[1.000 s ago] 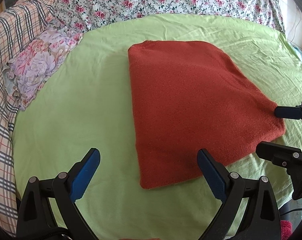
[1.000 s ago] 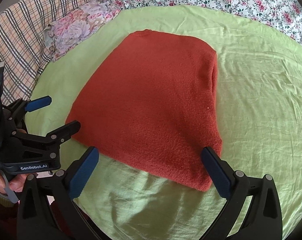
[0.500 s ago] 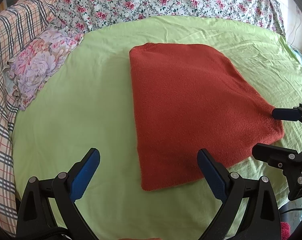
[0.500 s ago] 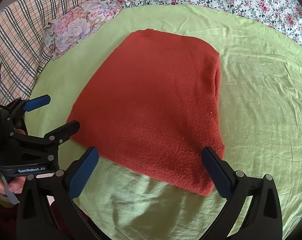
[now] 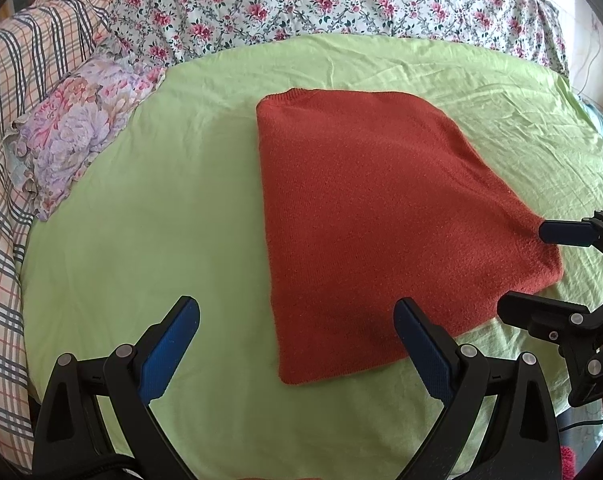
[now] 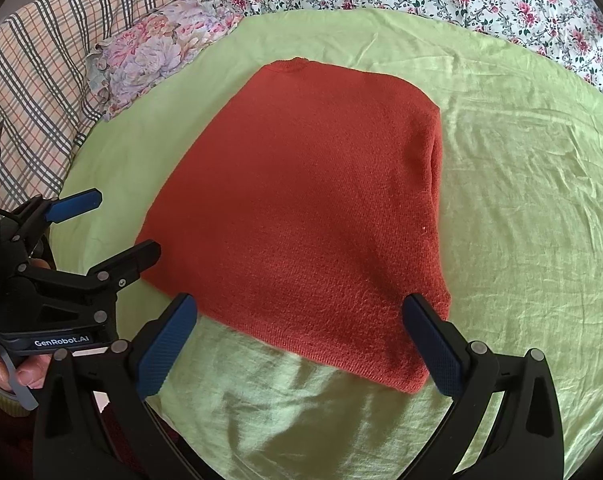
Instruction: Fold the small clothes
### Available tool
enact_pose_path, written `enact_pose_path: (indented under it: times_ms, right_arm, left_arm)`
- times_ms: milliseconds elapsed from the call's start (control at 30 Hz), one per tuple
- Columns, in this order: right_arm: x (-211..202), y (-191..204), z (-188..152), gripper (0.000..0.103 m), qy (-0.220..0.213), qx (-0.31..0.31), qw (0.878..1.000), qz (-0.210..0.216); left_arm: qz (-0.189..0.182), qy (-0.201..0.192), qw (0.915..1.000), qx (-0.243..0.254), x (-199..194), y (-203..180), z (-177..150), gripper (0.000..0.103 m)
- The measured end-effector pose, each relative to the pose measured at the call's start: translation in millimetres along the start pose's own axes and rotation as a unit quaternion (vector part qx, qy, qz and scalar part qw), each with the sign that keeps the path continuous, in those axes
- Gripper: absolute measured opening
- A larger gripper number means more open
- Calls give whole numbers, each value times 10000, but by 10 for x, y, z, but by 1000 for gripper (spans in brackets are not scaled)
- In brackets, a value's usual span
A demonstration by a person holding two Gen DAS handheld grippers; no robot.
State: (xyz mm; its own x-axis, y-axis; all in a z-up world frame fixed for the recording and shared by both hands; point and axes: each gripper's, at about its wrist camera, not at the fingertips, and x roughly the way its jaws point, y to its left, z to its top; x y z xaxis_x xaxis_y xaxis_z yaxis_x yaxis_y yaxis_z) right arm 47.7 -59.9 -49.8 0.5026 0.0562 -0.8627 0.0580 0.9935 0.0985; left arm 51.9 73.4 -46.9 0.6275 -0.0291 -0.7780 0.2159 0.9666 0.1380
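Note:
A rust-red knitted garment lies folded into a flat rectangle on the light green sheet; it also shows in the right wrist view. My left gripper is open and empty, hovering over the garment's near left corner. My right gripper is open and empty, above the garment's near edge. Each gripper shows in the other's view: the right gripper at the right edge, the left gripper at the left edge.
A purple floral pillow and a plaid blanket lie at the left. A rose-print quilt runs along the back. The green sheet surrounds the garment on all sides.
Both grippers have drawn back slightly from the garment and stayed open. The garment lies flat as before.

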Motion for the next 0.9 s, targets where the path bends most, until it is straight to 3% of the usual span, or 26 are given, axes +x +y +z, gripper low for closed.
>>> enact_pose_path:
  times_ms: [900]
  right_arm:
    - [-19, -40, 72, 102, 2, -8, 10000, 35]
  left_arm:
    - [-16, -3, 10000, -9, 14, -23, 47, 98]
